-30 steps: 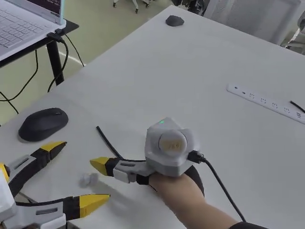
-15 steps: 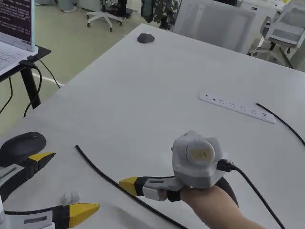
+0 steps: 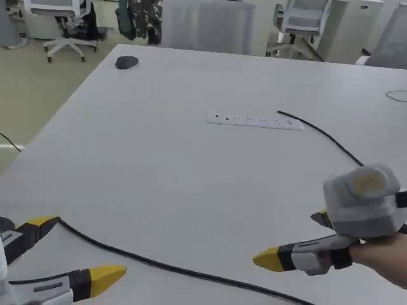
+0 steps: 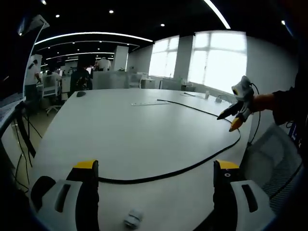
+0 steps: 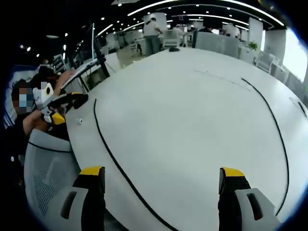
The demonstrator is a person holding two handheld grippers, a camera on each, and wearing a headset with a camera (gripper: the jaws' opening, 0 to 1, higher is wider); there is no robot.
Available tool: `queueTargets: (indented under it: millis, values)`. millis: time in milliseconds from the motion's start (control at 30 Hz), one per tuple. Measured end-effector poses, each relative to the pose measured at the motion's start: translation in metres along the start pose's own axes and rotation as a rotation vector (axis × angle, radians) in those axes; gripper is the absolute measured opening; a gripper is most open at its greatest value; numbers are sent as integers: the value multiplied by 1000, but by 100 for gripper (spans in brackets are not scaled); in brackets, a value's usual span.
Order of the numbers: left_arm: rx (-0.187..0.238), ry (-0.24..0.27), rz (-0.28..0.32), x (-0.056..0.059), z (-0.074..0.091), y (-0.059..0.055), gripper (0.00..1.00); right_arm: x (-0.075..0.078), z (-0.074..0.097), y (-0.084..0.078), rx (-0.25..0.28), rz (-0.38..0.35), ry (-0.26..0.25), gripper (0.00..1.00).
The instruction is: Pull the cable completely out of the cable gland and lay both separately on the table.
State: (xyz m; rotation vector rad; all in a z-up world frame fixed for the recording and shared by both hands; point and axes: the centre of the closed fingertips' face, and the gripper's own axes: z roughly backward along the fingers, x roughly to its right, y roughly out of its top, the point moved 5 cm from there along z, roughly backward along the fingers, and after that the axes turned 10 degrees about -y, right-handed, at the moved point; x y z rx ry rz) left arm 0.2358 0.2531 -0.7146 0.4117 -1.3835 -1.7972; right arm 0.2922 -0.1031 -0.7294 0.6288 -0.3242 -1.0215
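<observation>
A long black cable [image 3: 159, 263] lies loose on the white table [image 3: 191, 159], running from by my left gripper [image 3: 75, 248] toward the near right edge. In the left gripper view the cable [image 4: 183, 167] crosses just beyond the open jaws of my left gripper [image 4: 156, 168], and a small white cable gland [image 4: 132, 219] sits on the table between them, apart from the cable. My right gripper [image 3: 294, 239] hovers open and empty at the right, above the cable. In the right gripper view, beyond the open right gripper [image 5: 162, 172], the cable [image 5: 115, 163] and the gland [image 5: 80, 121] lie separate.
A white power strip [image 3: 257, 121] lies mid-table with its own black cord [image 3: 324, 136] trailing right. A dark mouse [image 3: 126, 61] rests at the far left corner. Office chairs [image 3: 299, 19] stand beyond the far edge.
The head camera has swung right. My right gripper has moved right, away from the left gripper and the cable's end. The cable now lies stretched out on the table.
</observation>
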Motion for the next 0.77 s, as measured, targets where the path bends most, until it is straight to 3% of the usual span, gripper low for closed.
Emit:
queueTargets:
  millis: [133, 233, 300, 433, 533, 767]
  values:
    - [-55, -16, 33, 3, -7, -7, 99, 26, 12, -24, 37, -39, -51, 100]
    - [-85, -24, 11, 6, -10, -7, 99, 31, 18, -37, 41, -43, -59, 100]
    - [-83, -28, 10, 6, -12, -3, 99, 31, 20, -42, 46, -39, -60, 100]
    - [-71, -28, -4, 8, -14, 7, 99, 27, 24, -43, 64, -77, -54, 100]
    - [-86, -40, 27, 10, -16, 6, 99, 28, 25, -40, 77, -86, -53, 100]
    - [-69, -32, 26, 9, -17, 8, 99, 29, 30, -33, 97, -102, -64, 100]
